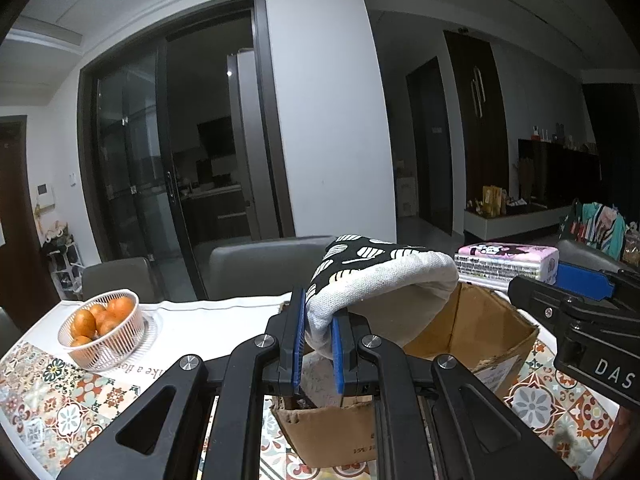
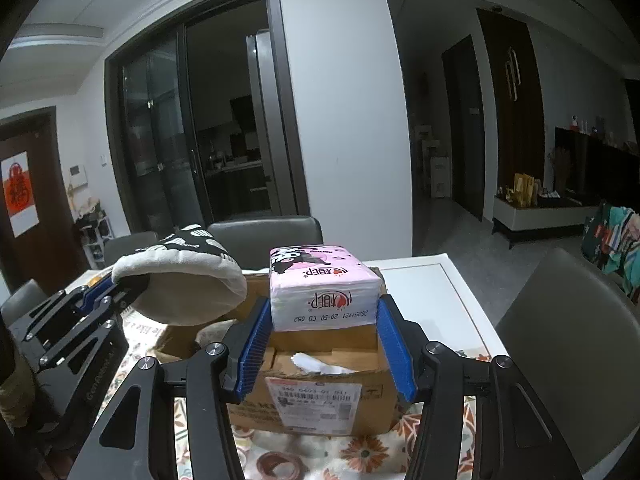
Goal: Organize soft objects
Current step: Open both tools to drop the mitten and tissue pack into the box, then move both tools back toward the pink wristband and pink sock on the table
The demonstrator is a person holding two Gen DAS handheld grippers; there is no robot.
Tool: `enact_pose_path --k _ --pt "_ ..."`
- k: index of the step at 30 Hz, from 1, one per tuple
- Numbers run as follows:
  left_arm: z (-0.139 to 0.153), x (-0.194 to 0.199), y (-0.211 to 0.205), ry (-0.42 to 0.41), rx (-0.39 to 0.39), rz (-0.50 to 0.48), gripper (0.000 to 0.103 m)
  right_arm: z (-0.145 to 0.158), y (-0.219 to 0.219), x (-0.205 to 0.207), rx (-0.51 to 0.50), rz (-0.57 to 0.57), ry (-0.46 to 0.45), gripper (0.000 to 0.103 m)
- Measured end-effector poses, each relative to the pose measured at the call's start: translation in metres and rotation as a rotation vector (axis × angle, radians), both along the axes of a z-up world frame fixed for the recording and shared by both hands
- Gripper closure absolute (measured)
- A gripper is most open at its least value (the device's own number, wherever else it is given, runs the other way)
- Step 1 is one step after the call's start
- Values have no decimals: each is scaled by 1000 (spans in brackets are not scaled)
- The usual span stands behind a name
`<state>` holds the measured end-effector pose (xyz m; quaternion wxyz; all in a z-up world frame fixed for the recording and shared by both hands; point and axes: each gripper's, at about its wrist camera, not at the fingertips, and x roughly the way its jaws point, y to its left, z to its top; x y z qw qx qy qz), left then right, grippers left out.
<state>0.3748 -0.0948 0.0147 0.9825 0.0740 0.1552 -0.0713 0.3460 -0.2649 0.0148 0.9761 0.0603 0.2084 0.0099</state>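
Mitt (image 1: 372, 280) pinched in left gripper (image 1: 318, 344), hanging over box (image 1: 480, 332) directly below; right gripper (image 2: 324, 344) clamps tissue pack (image 2: 324, 292) above same box.

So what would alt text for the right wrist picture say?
A pink tissue pack sits between the right gripper's blue jaws above an open cardboard box. To the left, the left gripper holds a black-and-white oven mitt over the box.
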Motion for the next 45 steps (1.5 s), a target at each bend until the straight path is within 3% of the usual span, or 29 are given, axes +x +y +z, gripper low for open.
enact_pose_path --k 17,18,20,22,25,31,45 --pt "-31 38 -20 123 42 -3 89 -32 -4 44 -27 7 118 48" --pt "-32 38 -20 124 41 -3 86 -33 -4 45 -27 8 124 48" --pt "-32 39 -21 134 39 -16 68 -34 -4 47 -25 9 129 48" --pt "-31 39 -21 132 34 -18 57 -35 -6 48 -22 3 134 47" --pt "-30 37 -21 124 42 -11 52 -32 -9 46 -26 -16 126 37" --pt "-21 24 -19 104 52 -16 34 -24 -6 38 -28 -37 119 36" --pt "3 -24 2 82 20 -28 29 -5 4 -4 -17 -37 88 36"
